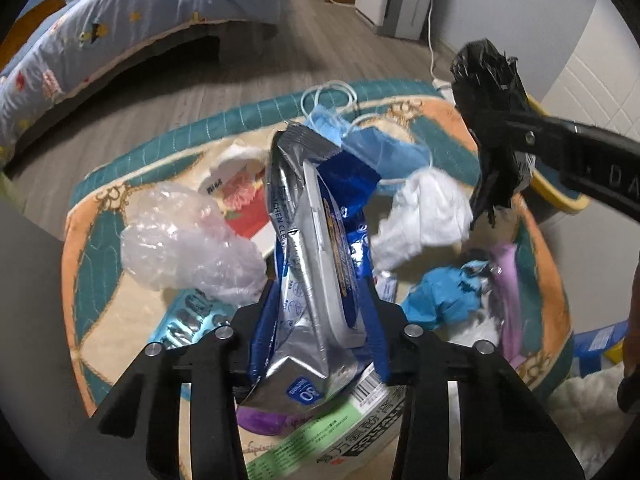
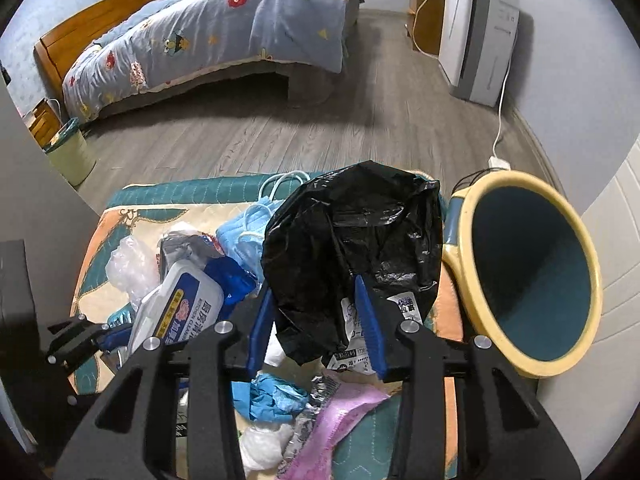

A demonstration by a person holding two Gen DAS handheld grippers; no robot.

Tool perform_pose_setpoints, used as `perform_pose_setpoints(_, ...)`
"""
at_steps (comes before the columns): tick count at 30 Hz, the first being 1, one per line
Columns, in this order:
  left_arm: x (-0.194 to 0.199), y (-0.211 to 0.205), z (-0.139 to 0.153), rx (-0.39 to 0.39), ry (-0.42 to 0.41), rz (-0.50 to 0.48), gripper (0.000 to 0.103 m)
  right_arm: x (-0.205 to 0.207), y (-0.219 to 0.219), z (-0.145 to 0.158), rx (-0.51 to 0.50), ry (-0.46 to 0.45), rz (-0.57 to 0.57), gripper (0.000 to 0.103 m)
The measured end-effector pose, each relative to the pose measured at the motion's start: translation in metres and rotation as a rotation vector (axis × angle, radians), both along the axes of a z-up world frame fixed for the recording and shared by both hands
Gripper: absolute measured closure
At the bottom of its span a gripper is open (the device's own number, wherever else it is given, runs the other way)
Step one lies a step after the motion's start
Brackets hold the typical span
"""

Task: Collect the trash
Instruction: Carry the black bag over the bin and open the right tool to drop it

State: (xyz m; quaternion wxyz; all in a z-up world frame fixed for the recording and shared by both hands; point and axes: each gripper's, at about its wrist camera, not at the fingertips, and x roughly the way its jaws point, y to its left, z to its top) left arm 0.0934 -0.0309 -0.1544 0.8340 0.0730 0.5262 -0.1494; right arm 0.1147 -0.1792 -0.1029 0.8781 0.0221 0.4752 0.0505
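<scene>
Crumpled black bag and silver-blue wipes pack, both held aloft.

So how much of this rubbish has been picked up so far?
Hardly any. The yellow-rimmed bin beside the mat looks empty inside. In hand: the left gripper clamps a silver wet-wipes pack, and the right gripper grips a black plastic bag. Left on the mat: blue face masks, a white tissue, a clear plastic bag, and a pink wrapper.
</scene>
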Motion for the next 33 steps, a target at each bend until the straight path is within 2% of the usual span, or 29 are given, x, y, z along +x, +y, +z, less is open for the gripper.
perform_pose_setpoints(8,-0.008,0.004,0.032,-0.042,-0.099,0.012,0.063,-0.006,-0.018,0.023,0.025,-0.041,-0.025,0.072)
perform_pose_setpoints(10,-0.005,0.002,0.040,-0.048,-0.129,0.011,0.063,-0.007,-0.025,0.033,0.048,-0.053,-0.038,0.091)
perform_pose_setpoints(11,-0.006,0.001,0.046,-0.055,-0.147,0.011,0.063,-0.008,-0.028,0.036,0.058,-0.056,-0.042,0.092)
perform_pose_setpoints(20,-0.006,-0.012,0.076,-0.079,-0.230,-0.005,0.063,-0.005,-0.061,0.055,0.120,-0.086,-0.093,0.093)
perform_pose_setpoints(29,0.005,-0.041,0.095,-0.102,-0.284,-0.054,0.063,-0.007,-0.117,0.114,0.101,-0.145,-0.058,0.093)
perform_pose_setpoints(33,0.005,-0.060,0.089,-0.093,-0.278,-0.100,0.063,-0.007,-0.157,0.111,0.045,-0.166,-0.086,0.093)
